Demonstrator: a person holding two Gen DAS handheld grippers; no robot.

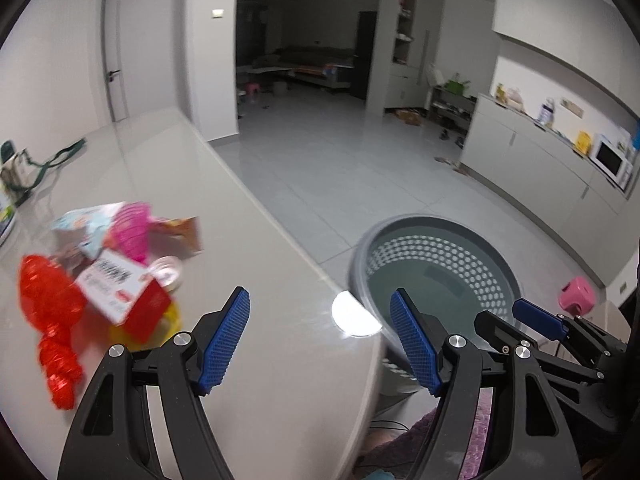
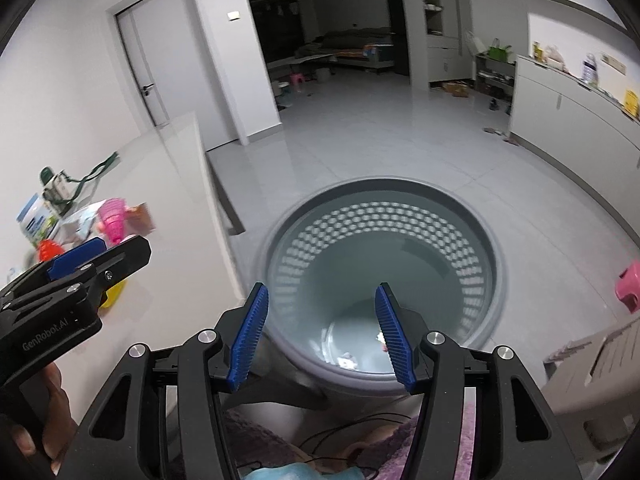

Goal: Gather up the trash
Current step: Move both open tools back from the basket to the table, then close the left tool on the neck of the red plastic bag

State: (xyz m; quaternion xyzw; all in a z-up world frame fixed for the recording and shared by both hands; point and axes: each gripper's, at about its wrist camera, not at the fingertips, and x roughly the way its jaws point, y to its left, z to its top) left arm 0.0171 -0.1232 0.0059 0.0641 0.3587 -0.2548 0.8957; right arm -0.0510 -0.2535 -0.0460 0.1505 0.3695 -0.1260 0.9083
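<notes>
Left wrist view shows the heap of bright wrappers and small cartons point(image 1: 116, 276) on the pale grey table point(image 1: 260, 360), well left of the grey perforated plastic bin point(image 1: 436, 276) standing on the floor. The left gripper point(image 1: 320, 340) has its jaws spread and empty, the heap just to their left. The right gripper point(image 2: 322, 334) hangs over the bin, jaws likewise spread, holding nothing. The trash looks light, crinkly and slippery; pinching a carton edge seems safest.

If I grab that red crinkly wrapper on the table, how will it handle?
The red wrapper looks like thin glossy film, so probably floppy, light and a bit slippery. It touches the pile's box, so pulling may drag it.
</notes>
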